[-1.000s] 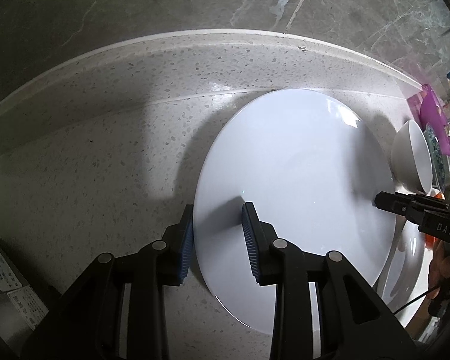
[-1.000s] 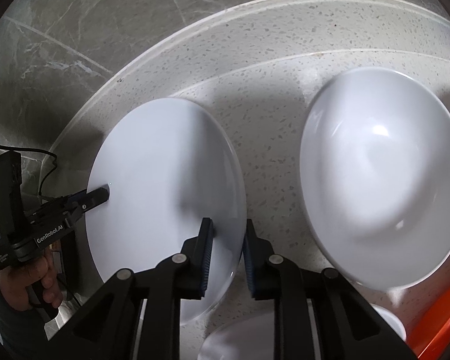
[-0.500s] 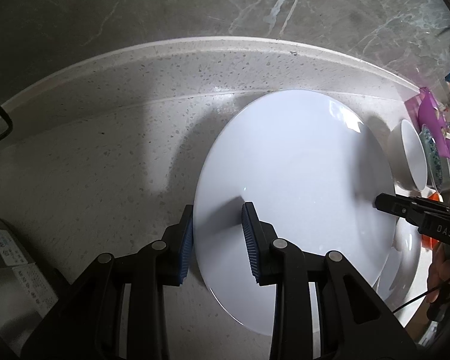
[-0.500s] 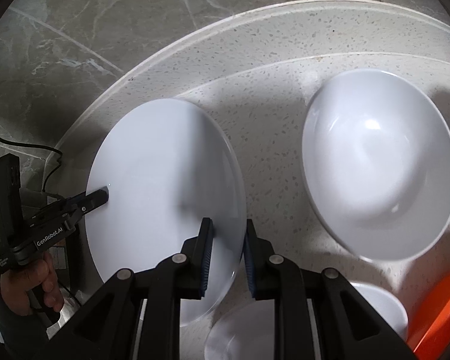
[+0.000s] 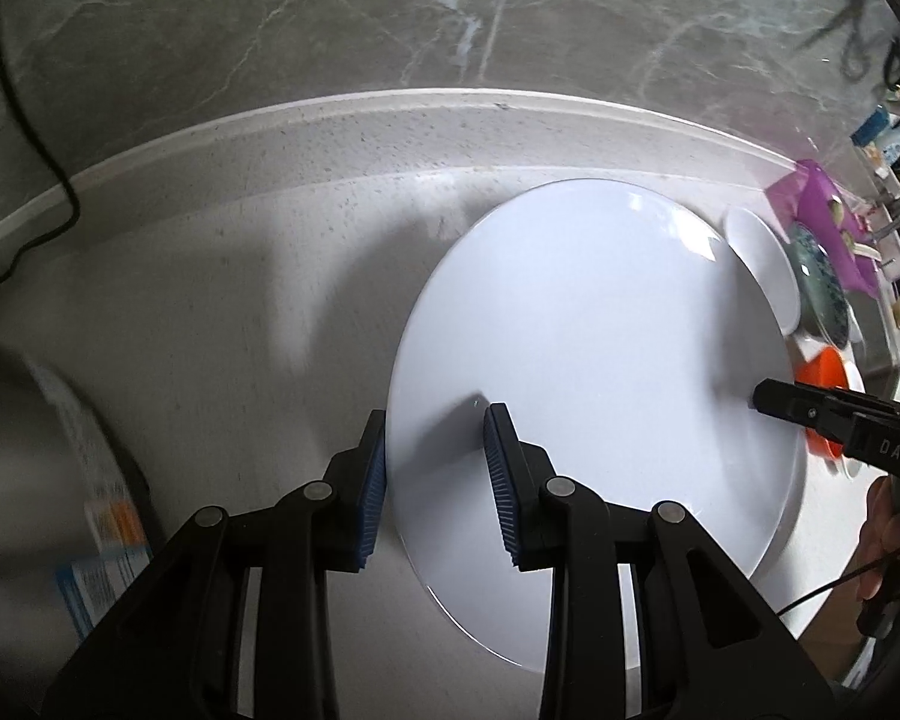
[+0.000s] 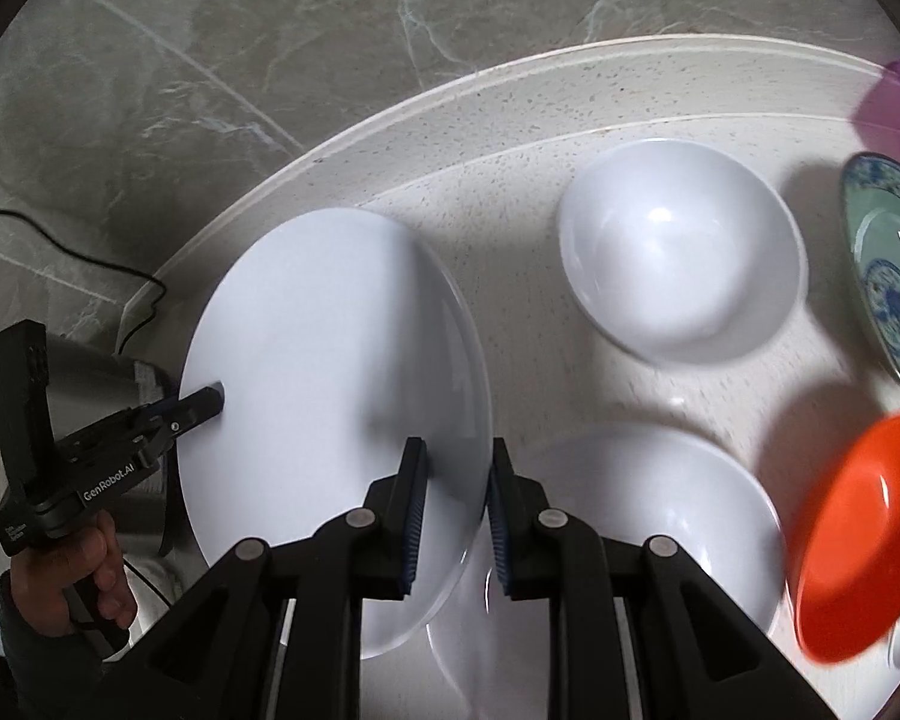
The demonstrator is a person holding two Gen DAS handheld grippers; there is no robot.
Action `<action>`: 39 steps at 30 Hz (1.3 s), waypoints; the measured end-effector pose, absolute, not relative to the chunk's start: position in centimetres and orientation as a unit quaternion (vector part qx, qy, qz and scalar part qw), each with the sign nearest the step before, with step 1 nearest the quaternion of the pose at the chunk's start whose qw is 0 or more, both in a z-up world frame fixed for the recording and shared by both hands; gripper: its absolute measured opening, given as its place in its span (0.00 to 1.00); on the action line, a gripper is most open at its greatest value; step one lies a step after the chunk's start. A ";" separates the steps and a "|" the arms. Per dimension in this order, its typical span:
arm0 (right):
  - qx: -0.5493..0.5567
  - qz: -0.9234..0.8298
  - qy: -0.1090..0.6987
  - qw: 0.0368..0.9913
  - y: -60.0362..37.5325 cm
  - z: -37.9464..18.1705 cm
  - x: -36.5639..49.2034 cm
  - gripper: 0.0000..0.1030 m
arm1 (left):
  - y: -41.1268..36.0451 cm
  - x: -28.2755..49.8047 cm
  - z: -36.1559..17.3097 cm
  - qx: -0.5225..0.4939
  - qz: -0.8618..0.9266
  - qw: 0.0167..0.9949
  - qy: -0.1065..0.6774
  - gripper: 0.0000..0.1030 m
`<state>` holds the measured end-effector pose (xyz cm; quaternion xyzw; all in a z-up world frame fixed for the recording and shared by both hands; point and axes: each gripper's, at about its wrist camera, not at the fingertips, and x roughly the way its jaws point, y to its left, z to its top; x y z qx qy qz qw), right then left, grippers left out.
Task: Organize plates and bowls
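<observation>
A large white plate [image 5: 588, 360] hangs above the speckled counter [image 5: 210, 312], held by both grippers at opposite rims. My left gripper [image 5: 435, 429] is shut on its left rim, one blue pad above and one below. My right gripper [image 6: 457, 450] is shut on the right rim of the same plate [image 6: 330, 360]. In the left wrist view the right gripper's fingers [image 5: 810, 414] reach in from the right edge. In the right wrist view the left gripper's fingers [image 6: 198, 405] clamp the far rim, with a hand under them.
On the counter below stand a white bowl [image 6: 684, 252], a wider white bowl [image 6: 642, 540], an orange bowl [image 6: 858, 534], a green-and-blue patterned plate [image 6: 888, 282] and a purple container [image 6: 894, 102]. A grey appliance [image 5: 36, 480] and a black cable [image 5: 36, 90] lie at the left. A marble wall [image 5: 450, 12] backs the counter.
Both grippers have risen with the plate held between them. The counter and bowls look smaller and farther, and the orange bowl and patterned plate have come into view.
</observation>
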<state>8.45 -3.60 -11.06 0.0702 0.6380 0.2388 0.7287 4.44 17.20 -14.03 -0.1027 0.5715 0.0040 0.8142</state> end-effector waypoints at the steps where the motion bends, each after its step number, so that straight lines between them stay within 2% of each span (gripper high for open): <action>1: 0.070 0.241 0.636 0.730 -3.9 -10.7 8.0 0.21 | 16.9 3.3 -13.7 -0.104 0.004 0.815 0.570 0.28; 15: 0.058 0.289 0.627 0.721 -8.0 -8.0 0.0 0.21 | 11.1 -9.4 -10.9 -0.123 0.044 0.823 0.553 0.28; 28: 0.041 0.313 0.648 0.693 -10.3 -10.2 -6.4 0.21 | 6.2 -21.2 -15.8 -0.186 0.061 0.793 0.577 0.28; 39: 0.011 0.330 0.657 0.678 -8.6 -12.7 -8.6 0.21 | 7.4 -24.9 -18.5 -0.182 0.069 0.783 0.591 0.28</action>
